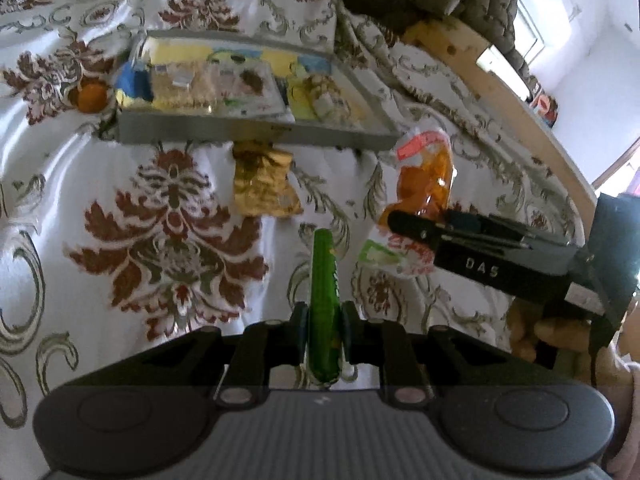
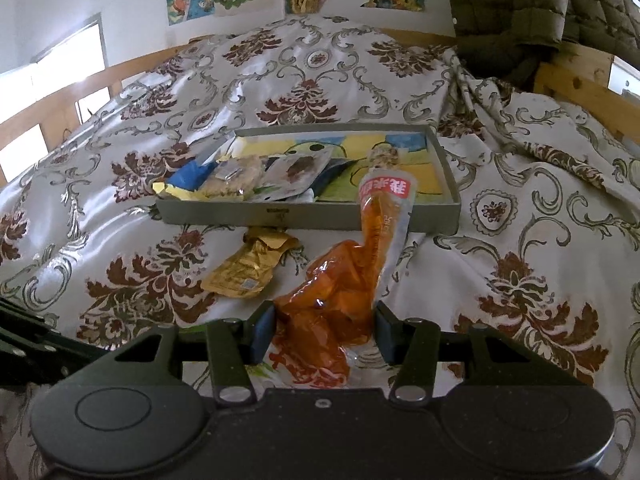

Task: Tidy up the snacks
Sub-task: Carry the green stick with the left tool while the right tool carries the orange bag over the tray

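Left wrist — left gripper (image 1: 325,334) pinches slim glossy green packet (image 1: 325,304) | crinkled gold wrapper (image 1: 264,184)

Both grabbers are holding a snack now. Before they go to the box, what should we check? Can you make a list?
1. Left gripper shut on the green packet: ok.
2. Right gripper shut on the orange pouch: ok.
3. Gray tray has bare room at its right end: ok.
4. Way from both grippers to the tray is free: ok, only the gold packet lies in front of it, low on the bedspread.
5. Orange pouch hangs fully off the bedspread: cannot tell.
6. Gold packet still outside the tray: not ok, it needs picking later.
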